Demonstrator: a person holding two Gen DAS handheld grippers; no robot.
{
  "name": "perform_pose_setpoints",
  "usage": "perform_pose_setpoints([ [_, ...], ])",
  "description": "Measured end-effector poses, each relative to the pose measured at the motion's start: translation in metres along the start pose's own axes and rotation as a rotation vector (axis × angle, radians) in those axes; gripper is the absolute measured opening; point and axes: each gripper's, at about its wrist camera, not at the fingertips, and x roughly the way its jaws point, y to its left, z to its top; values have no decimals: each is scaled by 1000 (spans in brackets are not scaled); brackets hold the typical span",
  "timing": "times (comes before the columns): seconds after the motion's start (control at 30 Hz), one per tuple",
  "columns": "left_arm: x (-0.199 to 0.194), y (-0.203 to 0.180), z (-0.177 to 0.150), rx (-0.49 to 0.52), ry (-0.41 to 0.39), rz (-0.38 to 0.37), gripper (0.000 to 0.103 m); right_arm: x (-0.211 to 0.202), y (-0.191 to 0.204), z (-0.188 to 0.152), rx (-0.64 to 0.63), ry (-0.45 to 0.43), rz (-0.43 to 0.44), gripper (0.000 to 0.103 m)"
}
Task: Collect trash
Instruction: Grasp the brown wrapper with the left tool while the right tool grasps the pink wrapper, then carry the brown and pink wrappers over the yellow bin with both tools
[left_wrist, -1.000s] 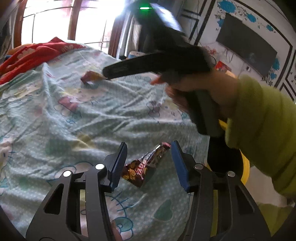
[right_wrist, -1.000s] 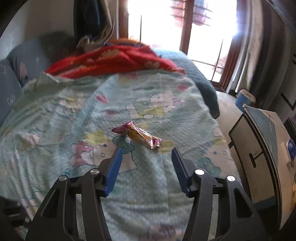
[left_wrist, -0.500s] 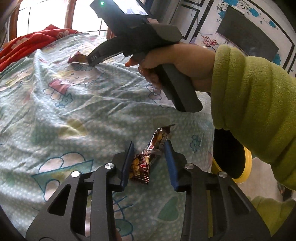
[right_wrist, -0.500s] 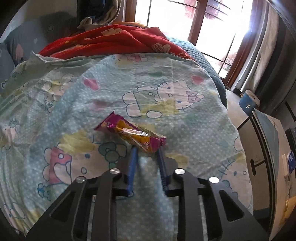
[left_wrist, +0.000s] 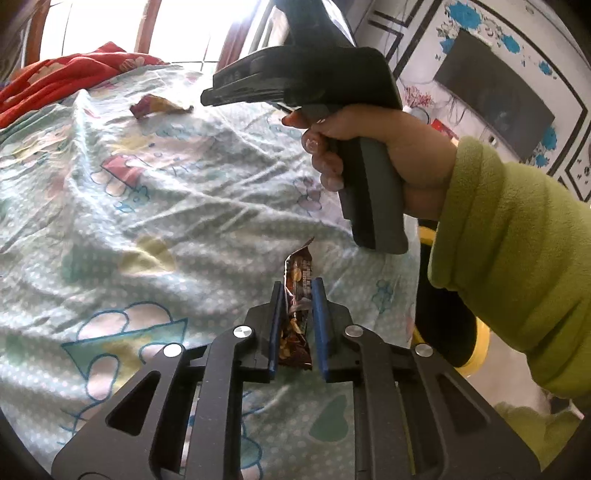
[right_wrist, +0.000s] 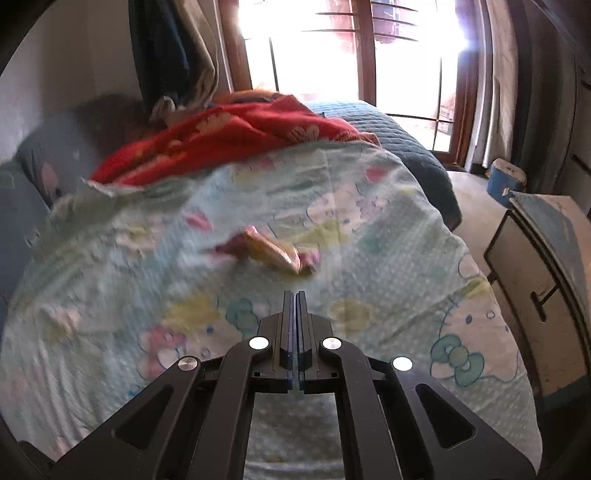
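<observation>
Brown snack wrapper sits between the pads of the left claw; jaws have just been closing and now pinch it, its tail end poking up past the tips, lower end near the bed sheet. So first piece of trash is gripped, judged not yet lifted clear.

Right claw has jaws nearly together with nothing between them; they have just been opening a hair. Pink-and-yellow wrapper lies loose on the sheet just ahead of its tips, apart from them, blurred in the right wrist view. Looks like that grab missed, so it needs another go: open wider, push forward, close on the wrapper. In the left wrist view the same wrapper shows far up the bed, near the front of the right claw body, which is held by a hand in a green sleeve.

Progress call: early. One wrapper secured, one still on the bed, none dropped off anywhere.

Containers: a dark round thing with a yellow rim sits off the bed edge under the sleeve, maybe the bin, mostly hidden, contents cannot tell. A blue tub stands on the floor by the window, closed as far as I can tell, contents unseen. Red blanket bunched at the far end of the bed, not trash.
</observation>
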Motion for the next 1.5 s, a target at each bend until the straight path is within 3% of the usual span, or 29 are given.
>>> perform_pose_setpoints([
  [0.07, -11, 4, 6, -15, -34, -6, 10, 2, 4, 7, -32, 1, 3, 31],
  [0.2, -35, 14, 15, -34, -97, 7, 10, 21, 20, 22, -156, 55, -10, 36],
  [0.53, -94, 32, 37, -86, -251, 52, 10, 77, 42, 30, -338, 170, -76, 36],
  [0.67, -97, 32, 41, -95, -268, 56, 10, 75, 38, 24, -286, 157, -48, 20],
  [0.73, -95, 29, 42, -96, -271, 55, 10, 67, 32, 17, -237, 142, -28, 14],
  [1.0, -81, 16, 39, -73, -264, 37, 10, -5, -2, -19, -35, 53, 29, 11],
  [1.5, -54, -42, 28, -1, -246, -25, 10, -173, -84, -129, 213, -83, -118, 11],
])
